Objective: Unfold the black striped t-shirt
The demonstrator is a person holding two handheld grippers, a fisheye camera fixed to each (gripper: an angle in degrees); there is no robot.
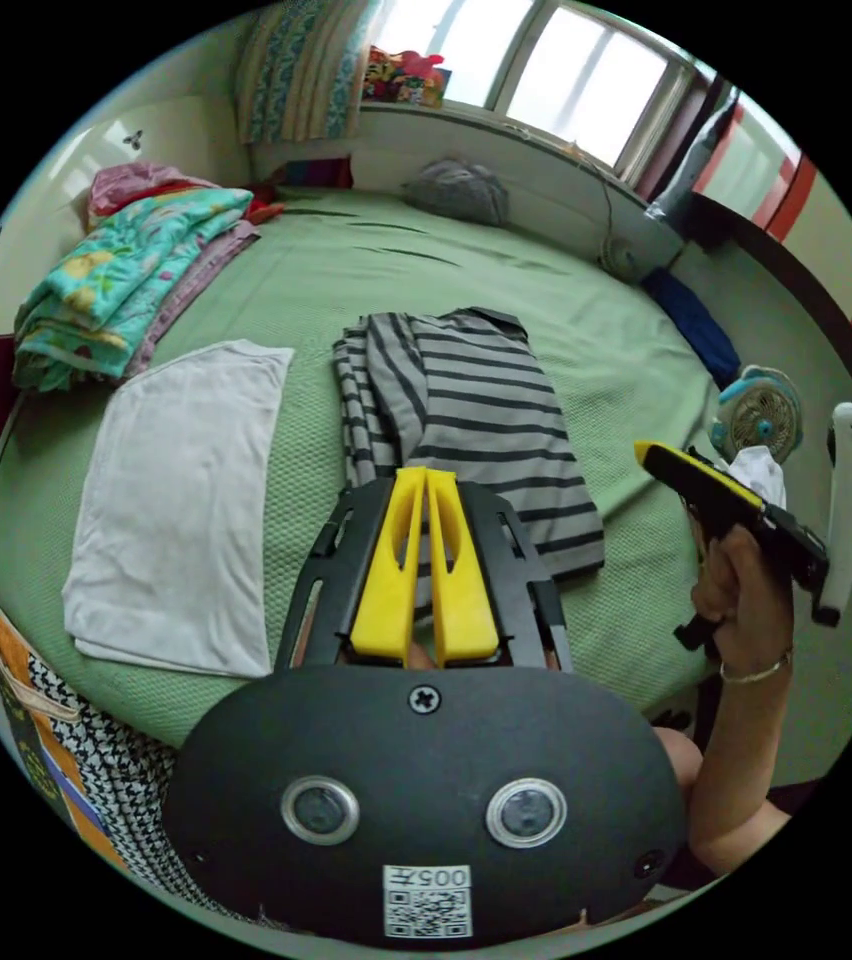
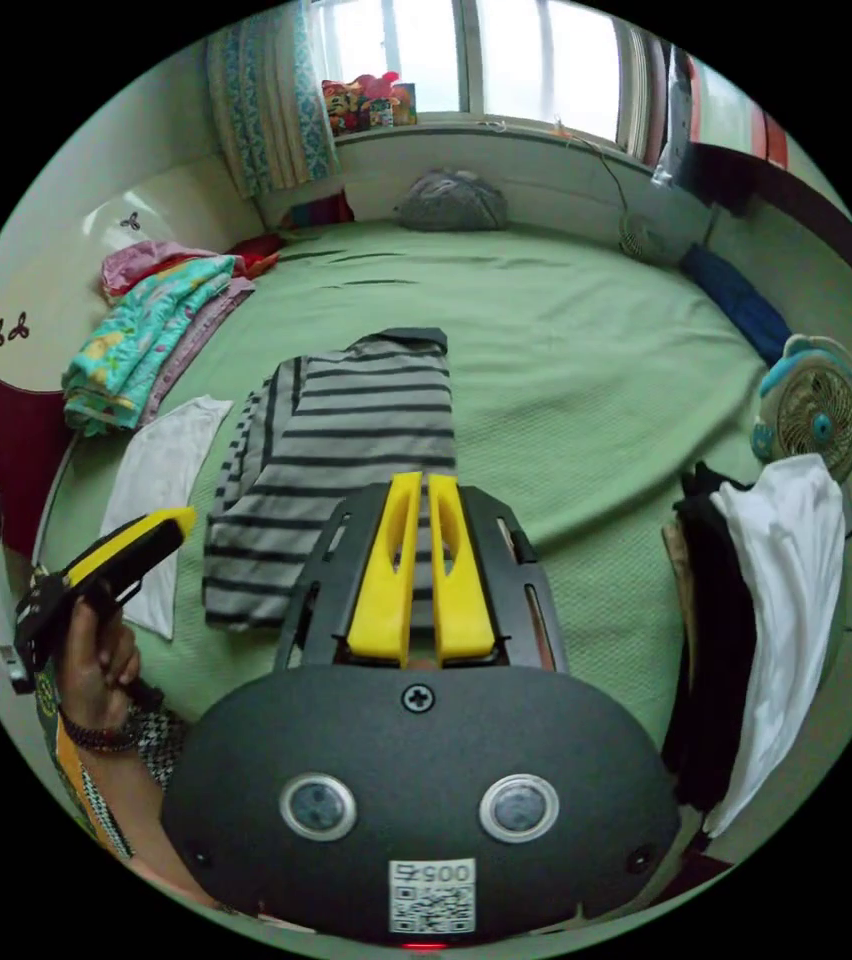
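Striped t-shirt [image 1: 476,420] lies folded on the bed [image 1: 566,300], untouched; left hand-held gripper [image 1: 426,480] and right hand-held gripper [image 2: 424,487] hover clenched, empty.

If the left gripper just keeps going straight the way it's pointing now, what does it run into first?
Most likely the striped t-shirt. The left gripper has its jaws together and aims at the shirt's near hem as it lies folded on the green bed. Depth is unclear, but nothing seems to lie between them.
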